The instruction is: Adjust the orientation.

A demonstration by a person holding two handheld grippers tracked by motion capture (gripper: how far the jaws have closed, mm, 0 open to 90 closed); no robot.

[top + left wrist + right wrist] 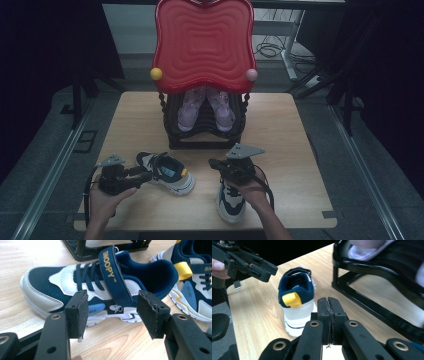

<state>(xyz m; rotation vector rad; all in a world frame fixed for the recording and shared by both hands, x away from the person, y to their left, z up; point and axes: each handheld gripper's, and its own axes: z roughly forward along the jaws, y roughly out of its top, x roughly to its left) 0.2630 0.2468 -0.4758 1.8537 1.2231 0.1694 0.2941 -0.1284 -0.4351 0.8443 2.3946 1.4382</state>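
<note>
Two navy-and-white sneakers lie on the wooden table (290,130). The left sneaker (167,172) (75,287) rests on its sole, strap up. My left gripper (147,175) (112,305) stands just short of its side, jaws wide open, nothing touching the pads. Seen from the right gripper view, that sneaker (297,300) shows its heel and yellow loop, with the left gripper (252,265) beyond it. My right gripper (214,163) (328,305) is shut with nothing between its jaws. It hovers over the heel of the right sneaker (230,202) (195,285).
A black shoe rack (205,137) (82,252) (374,302) with a red wavy top (202,45) stands at the table's back middle. A pair of purple shoes (206,110) sits on it. Bare wood lies to the right of the rack and sneakers.
</note>
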